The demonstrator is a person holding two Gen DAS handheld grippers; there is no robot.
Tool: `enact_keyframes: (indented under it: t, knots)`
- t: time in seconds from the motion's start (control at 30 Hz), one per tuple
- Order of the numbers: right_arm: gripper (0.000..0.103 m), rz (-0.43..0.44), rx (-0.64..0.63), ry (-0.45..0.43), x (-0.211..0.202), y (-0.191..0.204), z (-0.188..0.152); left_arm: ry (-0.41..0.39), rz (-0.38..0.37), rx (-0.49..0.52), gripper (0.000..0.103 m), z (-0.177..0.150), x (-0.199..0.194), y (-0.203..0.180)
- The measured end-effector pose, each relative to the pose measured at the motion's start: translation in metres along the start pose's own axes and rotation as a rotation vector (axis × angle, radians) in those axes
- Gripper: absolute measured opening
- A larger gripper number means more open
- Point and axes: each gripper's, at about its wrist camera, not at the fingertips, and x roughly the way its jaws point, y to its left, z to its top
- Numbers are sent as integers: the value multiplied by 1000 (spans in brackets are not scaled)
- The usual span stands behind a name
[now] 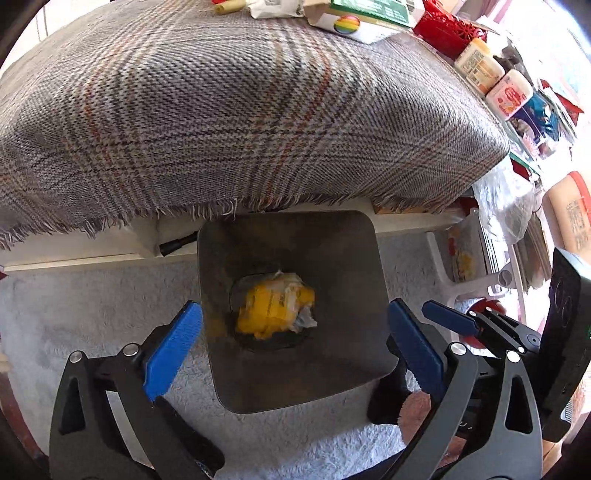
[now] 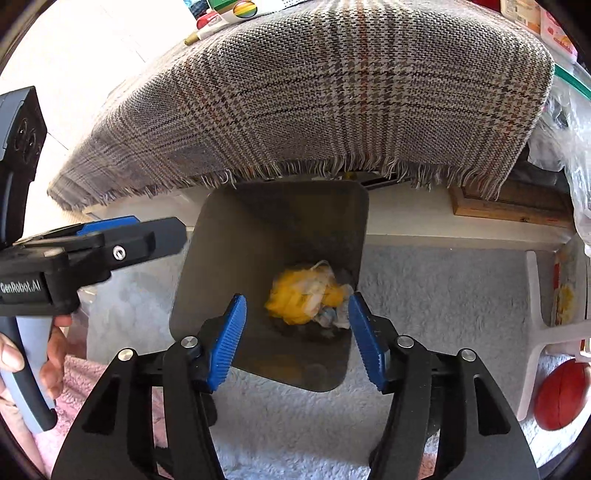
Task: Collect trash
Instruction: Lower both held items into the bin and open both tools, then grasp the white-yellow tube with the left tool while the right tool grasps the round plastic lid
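A dark square bin (image 1: 332, 243) stands on the pale carpet below the table edge. Crumpled yellow and white trash (image 1: 275, 310) lies at its bottom; it also shows in the right wrist view (image 2: 306, 295) inside the bin (image 2: 258, 229). My left gripper (image 1: 295, 343) is open and empty above the bin's mouth. My right gripper (image 2: 297, 339) is open and empty above the bin's near rim. The right gripper's fingers (image 1: 450, 321) show at the right in the left wrist view. The left gripper (image 2: 110, 236) shows from the side at the left in the right wrist view.
A plaid cloth (image 1: 221, 110) covers the table above the bin. Paper packaging (image 1: 354, 18), a yellow item (image 1: 229, 5) and a red basket (image 1: 447, 29) lie at its far edge. Jars (image 1: 480, 62) stand at right. A red ball (image 2: 561, 395) and white stand (image 2: 535, 332) sit on the carpet.
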Motion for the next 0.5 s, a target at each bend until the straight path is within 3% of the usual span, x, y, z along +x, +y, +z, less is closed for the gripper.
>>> enact_keyframes:
  t: [0.23, 0.37, 0.5]
  knots:
    - [81, -30, 46, -21, -18, -14, 11, -16, 11, -22, 95, 6, -23, 6]
    - [92, -28, 58, -117, -57, -16, 45, -58, 48, -12, 95, 23, -50, 11]
    - [94, -87, -8, -226, -101, -7, 93, -111, 102, 26, 95, 52, -76, 15]
